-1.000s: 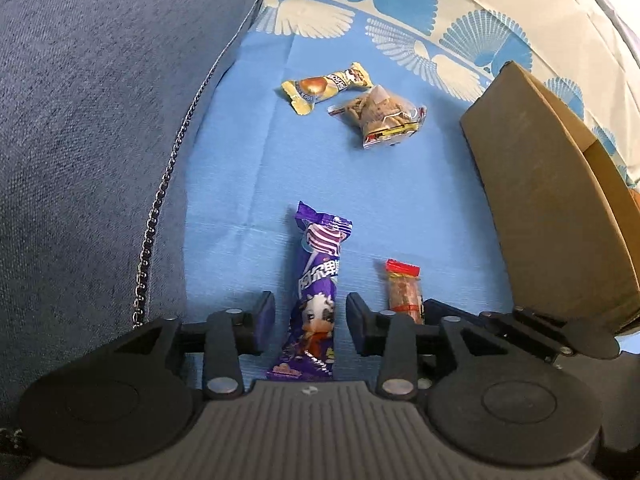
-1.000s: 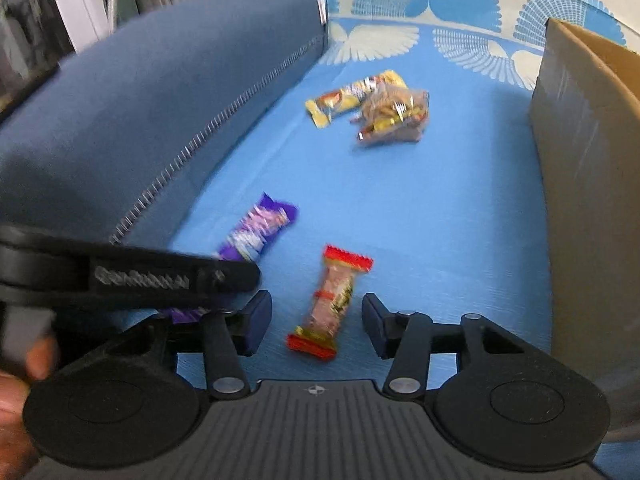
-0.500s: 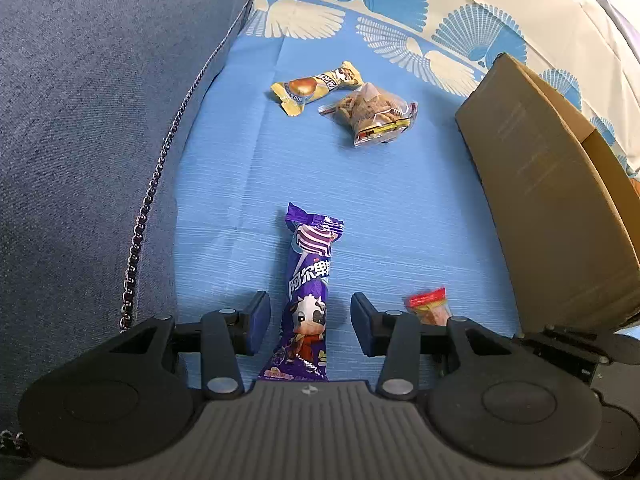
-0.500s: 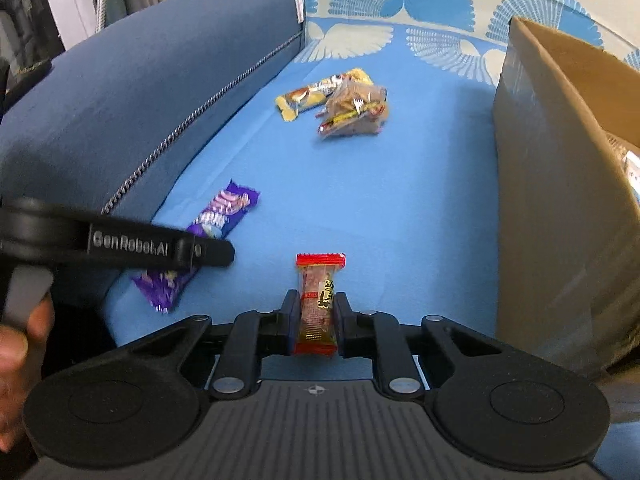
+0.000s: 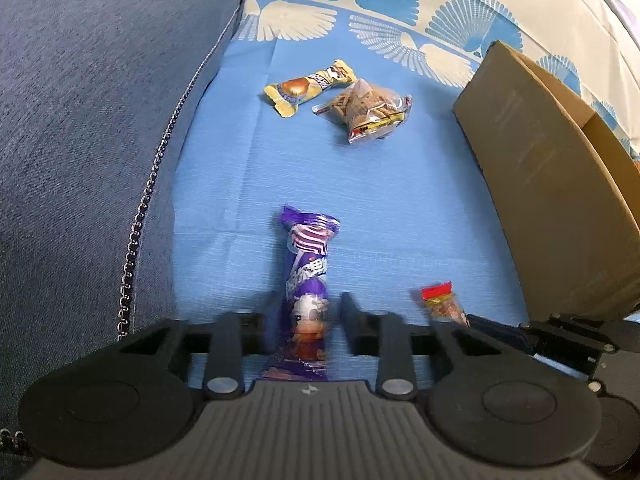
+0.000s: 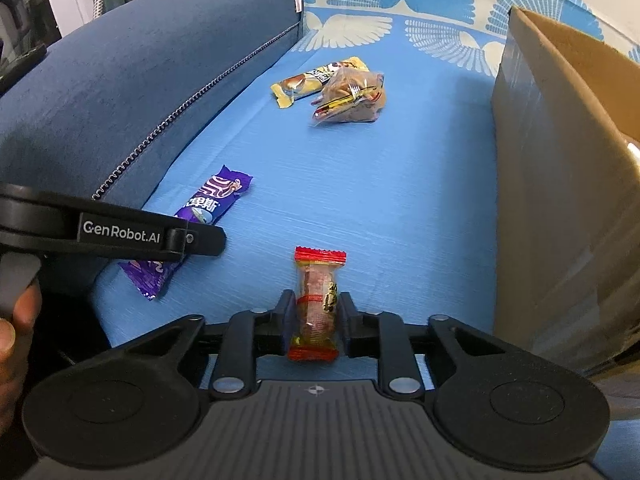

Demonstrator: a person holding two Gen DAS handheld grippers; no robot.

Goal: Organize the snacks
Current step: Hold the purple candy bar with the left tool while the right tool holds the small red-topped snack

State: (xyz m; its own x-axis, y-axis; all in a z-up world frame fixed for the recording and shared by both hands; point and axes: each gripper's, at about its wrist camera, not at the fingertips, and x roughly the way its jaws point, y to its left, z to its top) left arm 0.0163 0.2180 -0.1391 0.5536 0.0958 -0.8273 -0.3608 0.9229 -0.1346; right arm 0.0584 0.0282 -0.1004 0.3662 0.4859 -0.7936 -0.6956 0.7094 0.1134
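A purple snack bar (image 5: 307, 292) lies on the blue sofa cover between the fingers of my left gripper (image 5: 307, 322), whose jaws stand slightly apart from it, blurred by motion. It also shows in the right wrist view (image 6: 208, 204). My right gripper (image 6: 316, 314) is shut on a small red-ended snack (image 6: 317, 304), also seen in the left wrist view (image 5: 440, 304). A yellow candy bar (image 5: 308, 86) and a clear bag of biscuits (image 5: 366, 112) lie further back.
A cardboard box (image 5: 552, 208) stands at the right, open at the top; it also shows in the right wrist view (image 6: 560, 200). The dark blue sofa armrest (image 5: 88, 140) runs along the left. A fan-patterned cover (image 5: 400, 12) lies behind.
My right gripper has closed on the red-ended snack and holds it. My left gripper's fingers have narrowed around the purple bar.
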